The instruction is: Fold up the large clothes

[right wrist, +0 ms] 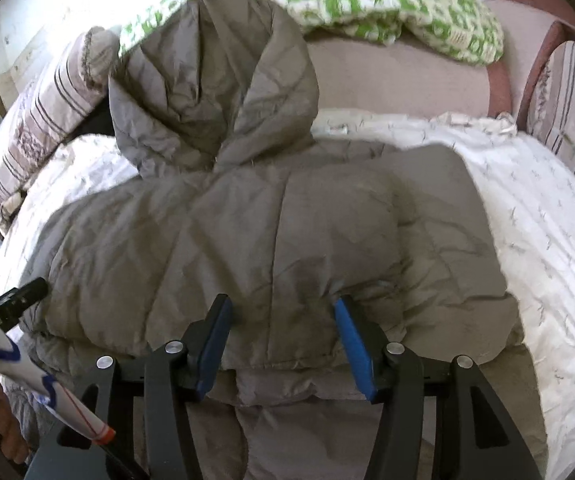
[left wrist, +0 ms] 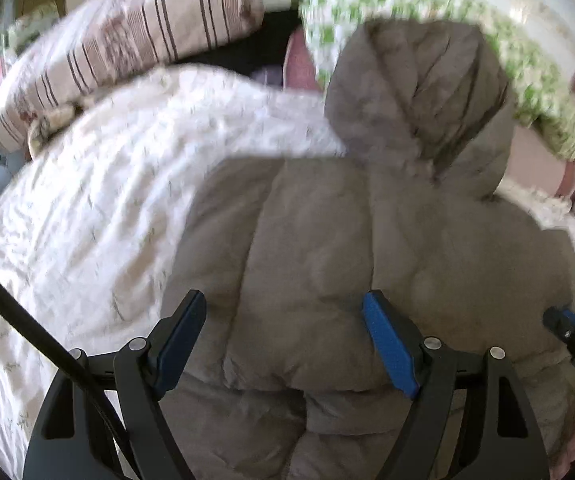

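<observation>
A grey-brown hooded puffer jacket (left wrist: 327, 240) lies folded on a white quilt (left wrist: 87, 220), hood (left wrist: 419, 92) pointing away. It also shows in the right wrist view (right wrist: 247, 232), with its hood (right wrist: 215, 80) at the top. My left gripper (left wrist: 285, 320) is open, its blue-padded jaws wide apart over the jacket's near folded edge, holding nothing. My right gripper (right wrist: 283, 320) is open too, jaws astride the near fold of the jacket; whether they touch it I cannot tell. The right gripper's tip (left wrist: 567, 332) shows at the left view's right edge, and the left gripper's tip (right wrist: 19, 296) at the right view's left edge.
A striped brown pillow (left wrist: 127, 40) lies far left and a green-patterned pillow (right wrist: 387, 4) at the back. A second striped cushion (right wrist: 571, 112) and a reddish sofa frame (right wrist: 527, 8) stand at right. The white quilt (right wrist: 547, 240) extends to the right of the jacket.
</observation>
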`<act>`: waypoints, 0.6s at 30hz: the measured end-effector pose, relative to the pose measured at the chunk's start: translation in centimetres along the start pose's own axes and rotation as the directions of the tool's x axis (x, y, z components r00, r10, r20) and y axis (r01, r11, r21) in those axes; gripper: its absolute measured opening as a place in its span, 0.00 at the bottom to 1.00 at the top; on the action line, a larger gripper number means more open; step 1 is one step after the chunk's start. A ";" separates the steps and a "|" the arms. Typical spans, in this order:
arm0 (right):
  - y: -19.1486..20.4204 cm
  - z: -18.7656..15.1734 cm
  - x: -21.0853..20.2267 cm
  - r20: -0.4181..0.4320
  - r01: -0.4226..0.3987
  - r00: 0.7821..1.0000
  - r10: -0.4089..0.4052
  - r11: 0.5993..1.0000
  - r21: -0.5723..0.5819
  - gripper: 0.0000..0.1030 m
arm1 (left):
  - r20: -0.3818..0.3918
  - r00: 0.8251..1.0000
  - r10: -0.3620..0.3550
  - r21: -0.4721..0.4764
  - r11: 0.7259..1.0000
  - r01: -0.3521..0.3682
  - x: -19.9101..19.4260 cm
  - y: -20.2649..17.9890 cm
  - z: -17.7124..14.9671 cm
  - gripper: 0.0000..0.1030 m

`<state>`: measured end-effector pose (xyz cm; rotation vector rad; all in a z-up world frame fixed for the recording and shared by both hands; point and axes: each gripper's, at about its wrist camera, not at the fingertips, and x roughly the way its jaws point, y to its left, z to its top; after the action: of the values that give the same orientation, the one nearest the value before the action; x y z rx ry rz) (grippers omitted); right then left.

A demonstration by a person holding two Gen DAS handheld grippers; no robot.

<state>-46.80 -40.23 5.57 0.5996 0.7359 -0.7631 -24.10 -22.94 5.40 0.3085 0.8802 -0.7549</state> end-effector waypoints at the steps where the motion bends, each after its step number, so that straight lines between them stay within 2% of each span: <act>1: 0.1 -0.1 0.0 -0.001 0.003 1.000 -0.003 1.000 -0.002 0.57 | -0.010 1.000 -0.007 0.004 1.000 0.007 0.3 0.0 -0.1 0.78; 3: 0.1 0.0 -0.6 0.009 -0.008 1.000 0.008 1.000 0.006 0.57 | 0.005 1.000 -0.003 0.005 1.000 0.003 -0.2 -0.1 0.0 0.78; 6: -0.1 0.4 -2.7 0.052 -0.034 0.998 0.033 0.999 0.023 0.57 | 0.080 0.996 -0.026 0.006 1.000 0.025 -2.2 -0.3 0.4 0.78; 9: -0.2 0.4 -4.8 0.081 -0.047 0.996 0.044 0.998 0.032 0.57 | 0.174 0.984 -0.048 0.017 0.999 0.045 -4.9 -0.3 0.8 0.78; 11: -0.1 0.1 -6.0 0.083 -0.058 0.995 0.055 0.998 0.036 0.57 | 0.189 0.981 -0.041 0.032 0.999 0.036 -5.5 -0.5 0.9 0.78; 13: 0.3 0.0 -6.8 0.058 -0.057 0.997 0.055 0.998 0.024 0.57 | 0.133 0.989 -0.061 0.051 0.997 0.054 -4.5 -1.0 1.0 0.80; 16: 1.2 1.5 -8.1 0.027 -0.056 0.998 0.056 0.998 0.005 0.57 | -0.026 0.999 -0.043 0.082 0.996 0.045 -1.1 -1.9 0.5 0.80; 17: 1.7 2.5 -8.9 0.035 -0.054 0.998 0.054 0.999 -0.005 0.57 | -0.061 0.997 -0.038 0.078 0.996 0.043 -0.1 -2.0 0.2 0.80; 18: 2.2 3.7 -9.9 0.048 -0.056 0.997 0.057 0.998 -0.015 0.57 | -0.060 0.997 -0.044 0.067 0.997 0.048 0.0 -1.8 0.1 0.80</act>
<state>-48.70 -37.74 15.88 0.5849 0.6765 -0.7177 -25.30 -24.33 5.56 0.3735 0.9200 -0.8237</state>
